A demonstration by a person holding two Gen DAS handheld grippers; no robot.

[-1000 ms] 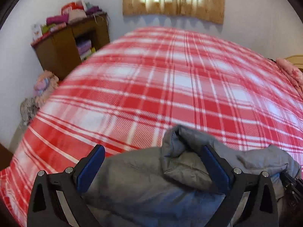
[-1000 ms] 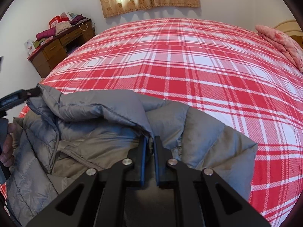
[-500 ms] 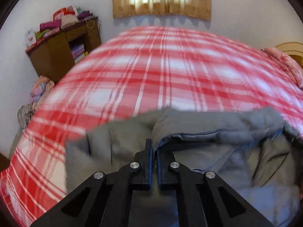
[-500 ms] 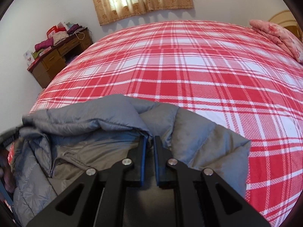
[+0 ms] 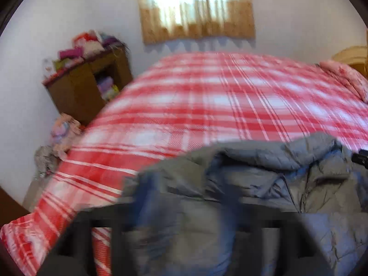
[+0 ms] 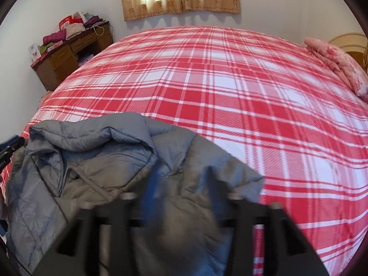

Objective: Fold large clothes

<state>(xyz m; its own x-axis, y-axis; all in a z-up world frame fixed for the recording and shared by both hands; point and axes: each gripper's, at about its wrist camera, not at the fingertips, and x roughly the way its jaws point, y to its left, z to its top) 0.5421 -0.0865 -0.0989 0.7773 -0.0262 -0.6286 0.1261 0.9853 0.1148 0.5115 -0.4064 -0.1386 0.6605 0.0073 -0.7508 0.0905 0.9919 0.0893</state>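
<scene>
At bottom of both wrist views: grey puffer jacket [image 6: 96, 161] lying bunched on the red plaid bed [image 6: 230, 96], both grippers letting go.
Left gripper [image 5: 186, 195] is showing blurred fingers [image 5: 147, 197] that have just been opening, standing wide over the jacket, not pinching it. Right gripper [image 6: 181, 188] has also just been opening, fingers apart with jacket fabric lying between them, released. Wooden desk [image 6: 66, 53] with piled clothes is sitting at upper left; pink pillow [image 6: 340, 66] at right edge.
</scene>
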